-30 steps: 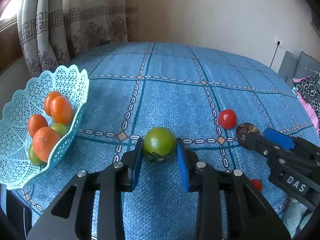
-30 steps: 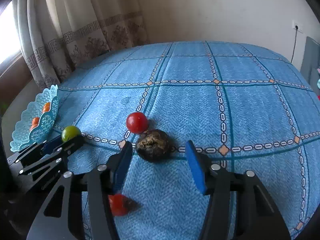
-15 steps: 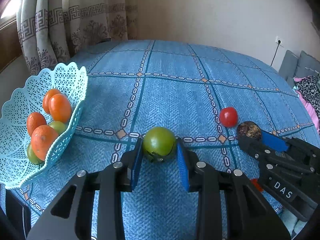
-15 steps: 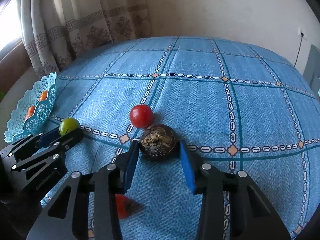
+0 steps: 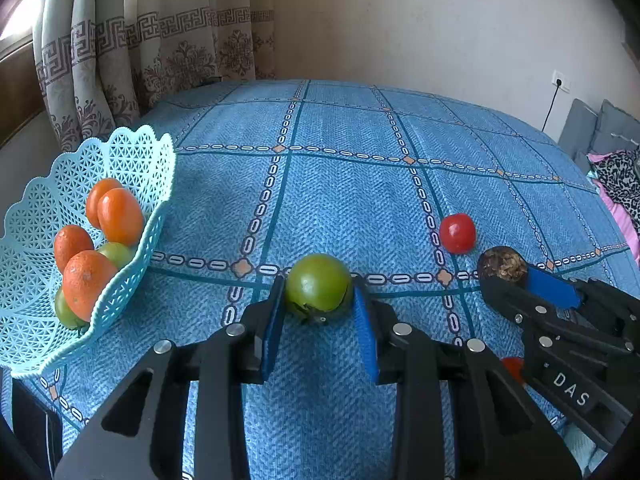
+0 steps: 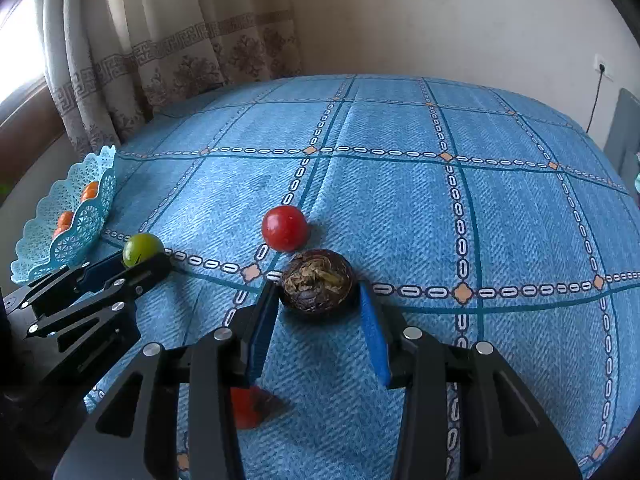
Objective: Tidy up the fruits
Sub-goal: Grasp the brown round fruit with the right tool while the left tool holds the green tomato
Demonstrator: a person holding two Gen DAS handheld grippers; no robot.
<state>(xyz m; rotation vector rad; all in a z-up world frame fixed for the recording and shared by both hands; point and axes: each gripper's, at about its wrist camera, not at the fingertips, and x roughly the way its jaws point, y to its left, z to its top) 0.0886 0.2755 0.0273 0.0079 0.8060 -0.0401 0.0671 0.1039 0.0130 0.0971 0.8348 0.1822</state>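
Note:
My left gripper point(image 5: 318, 300) is shut on a green tomato-like fruit point(image 5: 318, 288), its blue pads pressed to both sides just above the blue patterned tablecloth point(image 5: 344, 200). To its right, my right gripper point(image 6: 318, 292) is shut on a dark brown wrinkled fruit point(image 6: 318, 280). In the left wrist view the same right gripper point(image 5: 508, 276) shows with the brown fruit point(image 5: 502, 264) at its tips. A red tomato point(image 6: 285, 228) lies just beyond it. The light blue lattice basket point(image 5: 132, 280) at the left holds several orange and green fruits.
A second red fruit point(image 6: 244, 406) lies under my right gripper's left finger. The basket stands close to the table's left edge, with curtains point(image 5: 120, 60) behind it. Grey cushions and a leopard-print cloth point(image 5: 616, 172) sit past the right edge.
My right gripper's fingers closed from wide open onto the brown fruit. My left gripper kept its hold on the green fruit and barely moved.

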